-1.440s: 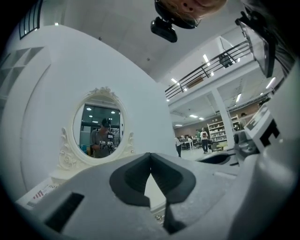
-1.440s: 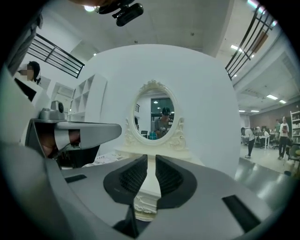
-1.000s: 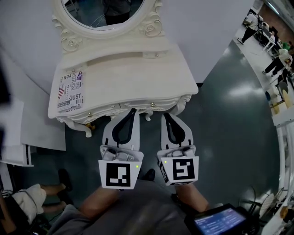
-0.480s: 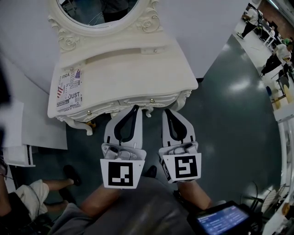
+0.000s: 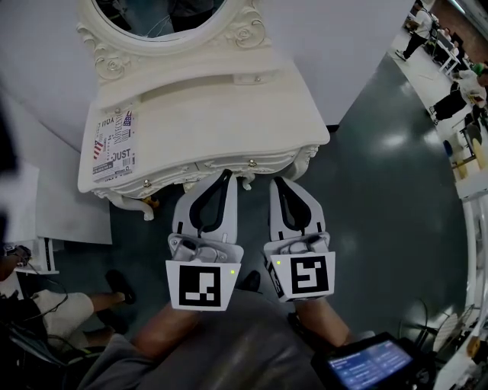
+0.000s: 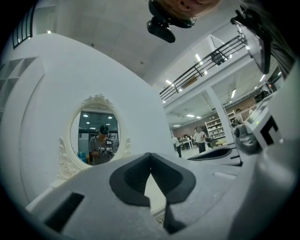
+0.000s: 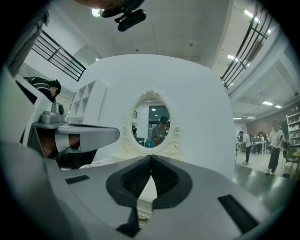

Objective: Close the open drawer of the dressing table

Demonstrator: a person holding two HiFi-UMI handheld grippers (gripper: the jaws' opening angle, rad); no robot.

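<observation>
**Item 1.** Dressing table (image 5: 213,107): cream, carved, with an oval mirror (image 5: 156,19) at the rear. A printed card (image 5: 114,145) lies on the left of its worktop.

**Item 2.** Drawer (image 5: 242,164): the front band under the worktop's near edge, with 1 small knob showing. It sits close in beneath the lip. From above I cannot tell whether it is fully home.

**Item 3.** Left hand-held gripper (image 5: 226,175): jaws pressed together with nothing between them, tip at the drawer front.

**Item 4.** Right hand-held gripper (image 5: 275,181): jaws likewise together and empty, tip just beside the left one and near the front.

**Handling note:** This looks like the final push.
- Keep the 2 tips level and square to the front, clear of the knob.
- Press evenly so the drawer runs straight and does not jam.
- Ease off once the front meets the frame, as the table may slide.
</observation>
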